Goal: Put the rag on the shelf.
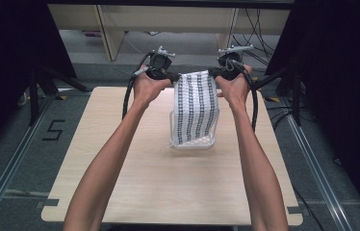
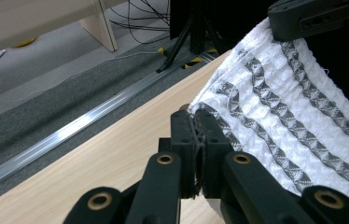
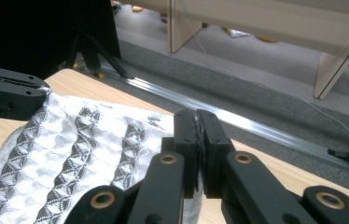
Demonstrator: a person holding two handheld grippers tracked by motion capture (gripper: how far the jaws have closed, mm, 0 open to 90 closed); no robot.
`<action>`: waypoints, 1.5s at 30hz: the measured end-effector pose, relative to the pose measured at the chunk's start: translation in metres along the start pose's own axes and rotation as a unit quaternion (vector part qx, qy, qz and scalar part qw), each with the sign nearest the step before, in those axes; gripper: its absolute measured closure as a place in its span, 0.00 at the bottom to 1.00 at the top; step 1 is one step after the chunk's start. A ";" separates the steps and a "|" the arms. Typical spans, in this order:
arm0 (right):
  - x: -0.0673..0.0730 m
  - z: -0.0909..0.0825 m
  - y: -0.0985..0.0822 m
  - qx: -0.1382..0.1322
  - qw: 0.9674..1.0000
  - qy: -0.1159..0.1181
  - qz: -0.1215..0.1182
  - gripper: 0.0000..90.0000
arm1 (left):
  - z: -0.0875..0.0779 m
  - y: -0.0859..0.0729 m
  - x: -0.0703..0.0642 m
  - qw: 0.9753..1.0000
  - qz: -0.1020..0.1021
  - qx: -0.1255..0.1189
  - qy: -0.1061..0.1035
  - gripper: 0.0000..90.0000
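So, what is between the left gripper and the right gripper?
The white waffle-weave towel with grey stripes spans from the left gripper to the right gripper in the high view, hanging into the clear plastic container.

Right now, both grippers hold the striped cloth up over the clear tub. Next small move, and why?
Probably lower both together. The left gripper and right gripper are each shut on a top corner of the white waffle-weave cloth with grey stripes, which hangs spread, its lower end already inside the clear plastic tub on the wooden table.
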State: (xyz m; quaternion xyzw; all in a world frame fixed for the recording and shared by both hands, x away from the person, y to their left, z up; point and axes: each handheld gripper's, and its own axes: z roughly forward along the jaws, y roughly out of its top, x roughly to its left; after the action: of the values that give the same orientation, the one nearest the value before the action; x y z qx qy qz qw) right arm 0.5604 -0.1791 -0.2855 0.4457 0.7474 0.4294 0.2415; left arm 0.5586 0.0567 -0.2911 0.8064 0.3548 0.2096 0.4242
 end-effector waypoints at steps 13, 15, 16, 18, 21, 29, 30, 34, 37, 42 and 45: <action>-0.005 0.023 -0.011 0.025 1.000 0.007 0.002 0.98 | 0.018 -0.016 0.007 1.000 -0.009 0.018 0.001 0.96; -0.007 0.026 -0.015 0.033 0.999 0.010 0.012 0.98 | 0.020 -0.018 0.007 1.000 -0.009 0.022 0.000 0.96; -0.008 0.029 -0.017 0.032 0.999 0.009 0.011 0.97 | 0.021 -0.020 0.007 1.000 -0.009 0.025 -0.002 0.96; -0.009 0.030 -0.019 0.040 0.999 0.013 0.011 0.97 | 0.022 -0.021 0.007 1.000 -0.010 0.029 -0.003 0.96; -0.010 0.037 -0.025 0.055 0.998 0.016 0.030 0.97 | 0.027 -0.025 0.007 0.999 -0.014 0.037 -0.004 0.95; -0.012 0.046 -0.035 0.074 0.997 0.019 0.027 0.96 | 0.037 -0.037 0.008 0.998 -0.027 0.051 -0.007 0.94; -0.011 0.047 -0.036 0.075 0.996 0.021 0.036 0.96 | 0.039 -0.039 0.007 0.998 -0.031 0.054 -0.009 0.94; -0.012 0.050 -0.038 0.084 0.996 0.023 0.030 0.96 | 0.041 -0.043 0.007 0.998 -0.032 0.060 -0.008 0.93; -0.012 0.051 -0.038 0.085 0.996 0.018 0.021 0.96 | 0.042 -0.045 0.007 0.997 -0.037 0.061 -0.009 0.92; -0.013 0.053 -0.040 0.091 0.996 0.012 0.022 0.92 | 0.042 -0.048 0.008 0.997 -0.041 0.067 -0.009 0.86; -0.015 0.053 -0.041 0.095 0.995 0.013 0.022 0.85 | 0.042 -0.051 0.011 0.996 -0.051 0.071 -0.002 0.77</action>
State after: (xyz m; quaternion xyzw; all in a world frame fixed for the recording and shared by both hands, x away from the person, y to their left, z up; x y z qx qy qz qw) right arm 0.5881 -0.1792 -0.3479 0.4773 0.7778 0.3676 0.1790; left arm 0.5726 0.0626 -0.3564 0.8158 0.4083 0.1603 0.3770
